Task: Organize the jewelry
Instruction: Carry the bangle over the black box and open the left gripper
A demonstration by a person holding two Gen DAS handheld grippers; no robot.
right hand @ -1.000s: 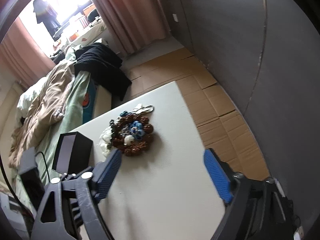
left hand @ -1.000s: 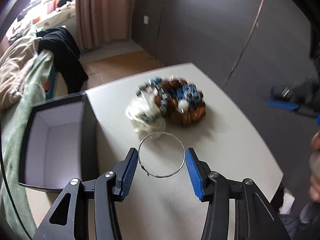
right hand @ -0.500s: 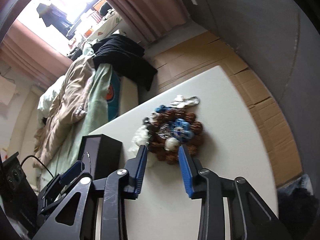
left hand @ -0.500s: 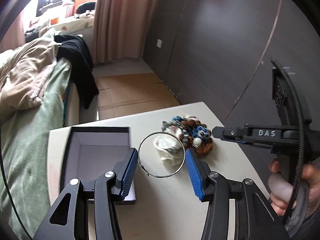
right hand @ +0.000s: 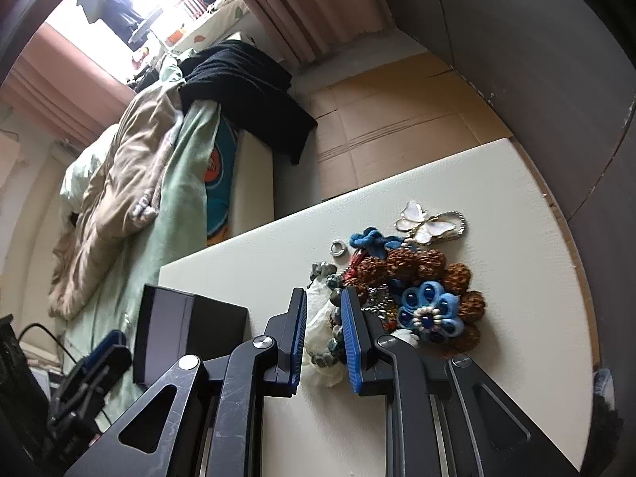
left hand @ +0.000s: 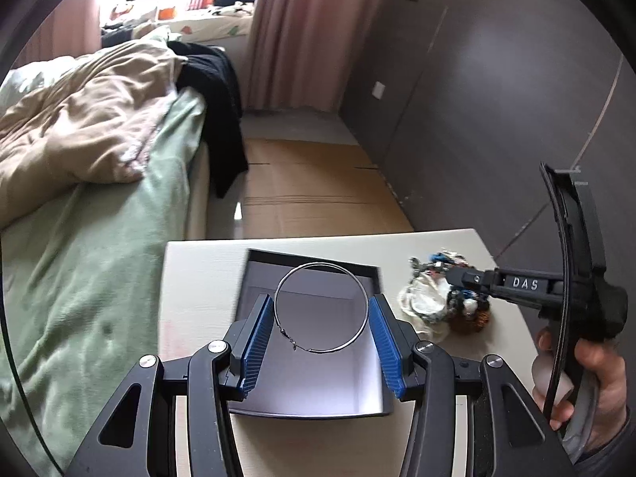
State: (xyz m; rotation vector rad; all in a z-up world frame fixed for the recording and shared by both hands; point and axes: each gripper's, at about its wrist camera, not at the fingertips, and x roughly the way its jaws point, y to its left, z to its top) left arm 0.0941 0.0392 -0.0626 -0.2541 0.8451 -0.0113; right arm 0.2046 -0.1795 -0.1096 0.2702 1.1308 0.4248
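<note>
My left gripper [left hand: 320, 332] is shut on a thin silver hoop [left hand: 320, 307] and holds it above the open black box [left hand: 254, 274] with a white inside. The box also shows in the right wrist view [right hand: 187, 330]. A jewelry pile [right hand: 401, 286] lies on the white table [right hand: 497, 238]: brown beads, a blue flower piece [right hand: 431, 312], a butterfly brooch [right hand: 429, 224], a small ring [right hand: 338, 247]. My right gripper [right hand: 324, 328] is narrowed around a whitish beaded piece [right hand: 322, 342] at the pile's left edge; whether the pads touch it is unclear. In the left wrist view the right gripper [left hand: 469, 284] is over the pile [left hand: 441, 306].
A bed [left hand: 91, 183] with beige and green bedding and black clothes [left hand: 218, 91] stands left of the table. Cardboard [left hand: 314, 187] covers the floor beyond. A dark wall [left hand: 497, 91] is to the right.
My left gripper carried the hoop leftward from the pile to above the box. My right gripper narrowed from wide open and came down onto the pile's left edge.
</note>
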